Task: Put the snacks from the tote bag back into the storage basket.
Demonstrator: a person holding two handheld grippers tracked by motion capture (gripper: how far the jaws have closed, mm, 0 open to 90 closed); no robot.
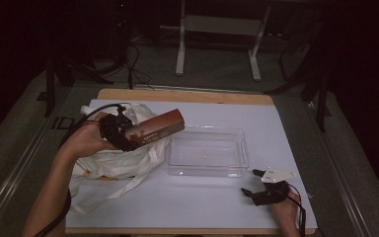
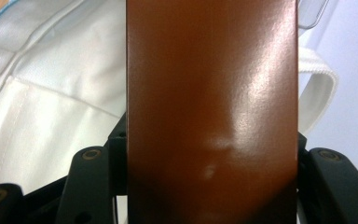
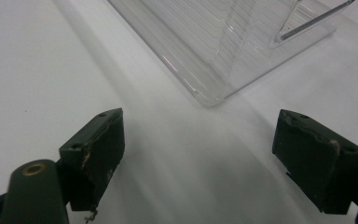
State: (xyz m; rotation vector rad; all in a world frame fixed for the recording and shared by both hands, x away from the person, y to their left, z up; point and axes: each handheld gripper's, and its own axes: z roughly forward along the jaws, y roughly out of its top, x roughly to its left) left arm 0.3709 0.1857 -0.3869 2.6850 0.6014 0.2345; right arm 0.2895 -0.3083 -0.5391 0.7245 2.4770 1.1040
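A long brown box [image 1: 155,128] is held above the white cloth bag [image 1: 123,158], its far end pointing toward the clear plastic tray [image 1: 208,152]. My left gripper [image 1: 128,138] is shut on the box's near end. In the left gripper view the glossy brown box [image 2: 212,107] runs up the middle with a black jaw pressed to each side, over the white bag [image 2: 42,93]. My right gripper [image 1: 252,182] rests low by the table's front right, open, nothing between its jaws. Its view shows the right gripper [image 3: 198,154] on the white sheet just short of the tray's corner [image 3: 214,65].
A white sheet [image 1: 276,133] covers the wooden table. The bag's straps [image 1: 113,190] trail toward the front edge on the left. Beyond the table's far edge stand a white frame's legs [image 1: 180,59] and cables on a dark floor.
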